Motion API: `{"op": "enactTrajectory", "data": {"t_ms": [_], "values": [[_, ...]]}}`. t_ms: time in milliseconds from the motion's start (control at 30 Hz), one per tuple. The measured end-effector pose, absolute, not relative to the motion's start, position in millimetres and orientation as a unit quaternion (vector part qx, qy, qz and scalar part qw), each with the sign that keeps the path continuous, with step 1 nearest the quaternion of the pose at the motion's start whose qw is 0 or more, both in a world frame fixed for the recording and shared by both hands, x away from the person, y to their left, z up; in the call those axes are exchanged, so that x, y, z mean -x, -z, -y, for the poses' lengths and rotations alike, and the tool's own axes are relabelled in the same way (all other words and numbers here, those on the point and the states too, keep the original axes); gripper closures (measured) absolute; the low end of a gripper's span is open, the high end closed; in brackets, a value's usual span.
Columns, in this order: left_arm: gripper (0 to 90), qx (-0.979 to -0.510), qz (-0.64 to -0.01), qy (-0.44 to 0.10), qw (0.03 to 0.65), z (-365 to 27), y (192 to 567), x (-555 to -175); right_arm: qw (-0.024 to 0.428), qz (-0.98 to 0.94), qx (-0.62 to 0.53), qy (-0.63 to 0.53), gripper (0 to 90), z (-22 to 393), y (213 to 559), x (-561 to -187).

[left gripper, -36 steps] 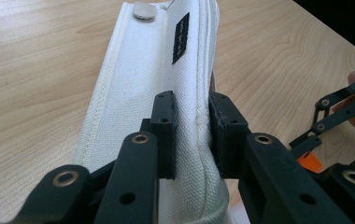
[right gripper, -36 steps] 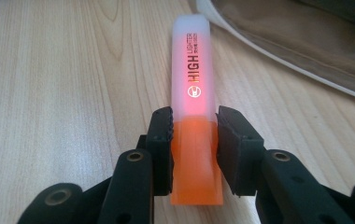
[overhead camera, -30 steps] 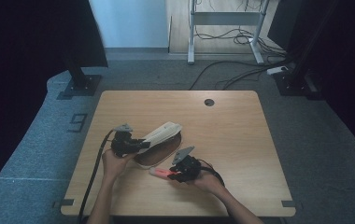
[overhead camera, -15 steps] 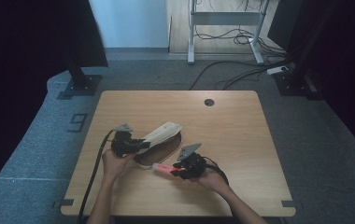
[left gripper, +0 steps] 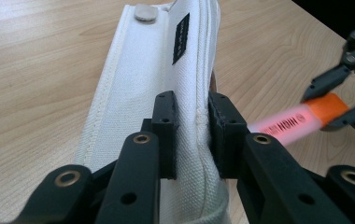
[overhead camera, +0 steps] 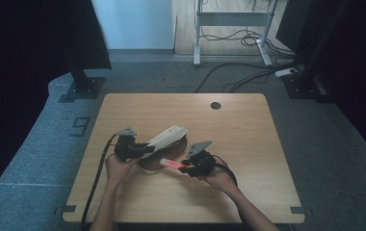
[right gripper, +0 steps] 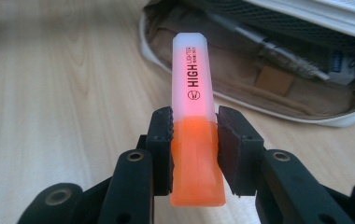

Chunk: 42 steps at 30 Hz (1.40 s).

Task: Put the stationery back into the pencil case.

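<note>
The highlighter (right gripper: 195,116) sits clamped in the right gripper (right gripper: 194,154), whose jaws press on either side where the pale pink barrel meets the orange cap; "HIGH LIGHTER" runs in black along the barrel, with a small round logo under it. From above, the highlighter (overhead camera: 172,164) hangs just over the table (overhead camera: 248,139), its pale end pointing at the open case (overhead camera: 164,142) and close to its mouth. The left gripper (left gripper: 192,140) is closed on the case's raised white flap (left gripper: 166,84), pinching the fabric near a stitched seam; a metal snap (left gripper: 145,12) and a small black tag with unreadable print sit higher up on it. Inside the case, the right gripper view shows a tan lining, a mesh pocket, a pen (right gripper: 259,44) and a blue-and-white item whose lettering is too blurred to read.
</note>
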State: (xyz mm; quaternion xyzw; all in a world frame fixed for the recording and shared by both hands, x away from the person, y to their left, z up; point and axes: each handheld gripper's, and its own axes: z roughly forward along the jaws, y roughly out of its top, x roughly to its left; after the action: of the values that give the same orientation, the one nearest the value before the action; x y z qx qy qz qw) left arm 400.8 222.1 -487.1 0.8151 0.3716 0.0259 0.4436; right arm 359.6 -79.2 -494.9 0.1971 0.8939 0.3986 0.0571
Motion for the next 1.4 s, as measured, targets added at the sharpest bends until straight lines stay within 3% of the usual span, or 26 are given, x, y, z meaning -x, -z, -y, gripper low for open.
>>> {"op": "enactTrajectory", "data": {"t_ms": [867, 1400], "values": [[74.4, -0.816, -0.370, -0.026, 0.443, -222.0, 487.0, -400.6, 0.066, -0.907, -0.189, -0.369, 65.8, 27.8, 514.9, -399.3], [74.2, -0.816, -0.371, -0.025, 0.442, -221.5, 487.4, -400.4, 0.069, -0.908, -0.205, -0.358, 64.7, 16.5, 527.9, -421.5]]}}
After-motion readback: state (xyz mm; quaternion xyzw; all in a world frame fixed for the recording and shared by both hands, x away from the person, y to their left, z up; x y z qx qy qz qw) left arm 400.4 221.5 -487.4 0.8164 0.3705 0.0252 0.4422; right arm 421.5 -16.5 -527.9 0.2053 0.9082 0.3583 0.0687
